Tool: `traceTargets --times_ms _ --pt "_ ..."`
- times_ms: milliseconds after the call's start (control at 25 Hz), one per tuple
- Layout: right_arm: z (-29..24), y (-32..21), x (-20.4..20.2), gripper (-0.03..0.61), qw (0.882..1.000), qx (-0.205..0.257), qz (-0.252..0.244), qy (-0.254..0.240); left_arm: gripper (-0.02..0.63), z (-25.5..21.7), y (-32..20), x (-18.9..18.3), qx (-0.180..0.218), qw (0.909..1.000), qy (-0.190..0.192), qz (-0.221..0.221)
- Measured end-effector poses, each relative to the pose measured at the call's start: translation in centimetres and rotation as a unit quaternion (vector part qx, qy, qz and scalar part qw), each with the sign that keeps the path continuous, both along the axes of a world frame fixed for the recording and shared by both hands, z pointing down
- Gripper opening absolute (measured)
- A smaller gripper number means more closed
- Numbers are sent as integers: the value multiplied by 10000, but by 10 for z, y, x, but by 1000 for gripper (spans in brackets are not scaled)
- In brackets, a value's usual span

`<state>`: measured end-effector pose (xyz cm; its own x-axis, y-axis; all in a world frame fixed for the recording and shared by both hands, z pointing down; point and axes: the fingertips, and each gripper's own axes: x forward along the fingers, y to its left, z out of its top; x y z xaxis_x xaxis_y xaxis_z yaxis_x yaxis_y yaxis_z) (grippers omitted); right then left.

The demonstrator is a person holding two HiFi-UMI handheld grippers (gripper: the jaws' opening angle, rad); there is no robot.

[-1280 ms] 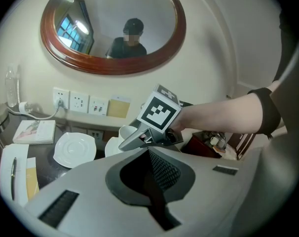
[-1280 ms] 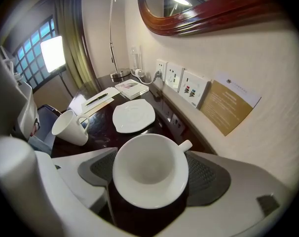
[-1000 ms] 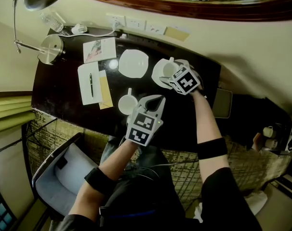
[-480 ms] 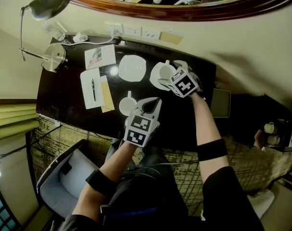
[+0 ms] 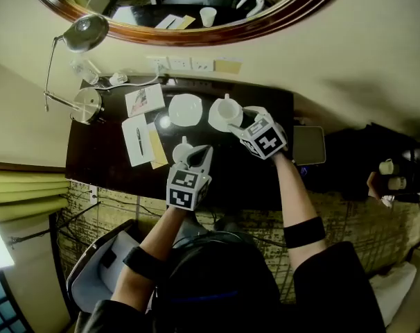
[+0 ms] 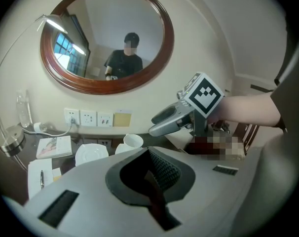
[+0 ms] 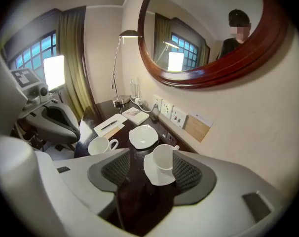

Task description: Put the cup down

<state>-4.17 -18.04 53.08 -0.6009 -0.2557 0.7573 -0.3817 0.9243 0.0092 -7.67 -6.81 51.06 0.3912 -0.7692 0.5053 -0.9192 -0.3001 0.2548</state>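
A white cup (image 5: 227, 107) stands on its saucer (image 5: 217, 118) at the back of the dark table (image 5: 99, 155); the right gripper view shows the same cup (image 7: 164, 158) below and between the jaws, untouched. My right gripper (image 5: 247, 118) hovers just right of it, open; its jaws have just been closing with nothing gripped. A second white cup (image 5: 183, 149) stands near the front, with my left gripper (image 5: 198, 152) shut and empty beside it. In the left gripper view the shut left gripper (image 6: 154, 174) points toward the cup (image 6: 133, 141) and the right gripper (image 6: 171, 122).
An empty saucer (image 5: 186, 109) lies left of the cup. A notepad with a pen (image 5: 137, 139), a booklet (image 5: 145, 99) and a desk lamp (image 5: 85, 33) fill the table's left. Wall sockets (image 5: 179, 64) and a round mirror (image 5: 189, 5) are behind. A chair (image 5: 99, 269) stands at the front left.
My right gripper has lifted off the cup on the saucer and its jaws have narrowed. The left gripper has risen and drawn back a little, still shut.
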Motion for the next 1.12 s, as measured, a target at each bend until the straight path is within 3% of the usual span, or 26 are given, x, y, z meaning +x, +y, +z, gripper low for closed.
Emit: traceTargets --times_ms 160,280,400,840,1120 --pt "-24 18 27 134 9956 54 810 -470 7 -7 18 -8 33 10000 -91 -5" --pt "-35 30 46 70 9841 -11 1550 -872 7 -12 27 -17 83 9998 -149 -96" --pt "-44 44 64 11 9717 -78 1978 -1289 7 -15 32 -24 145 9995 -182 -222" --pt "-41 119 80 0 9534 -358 2337 -1873 7 -20 56 -42 204 9985 -203 -457" --pt "-37 139 73 0 9548 -506 2217 -1913 7 -18 71 -43 183 9988 -62 -447"
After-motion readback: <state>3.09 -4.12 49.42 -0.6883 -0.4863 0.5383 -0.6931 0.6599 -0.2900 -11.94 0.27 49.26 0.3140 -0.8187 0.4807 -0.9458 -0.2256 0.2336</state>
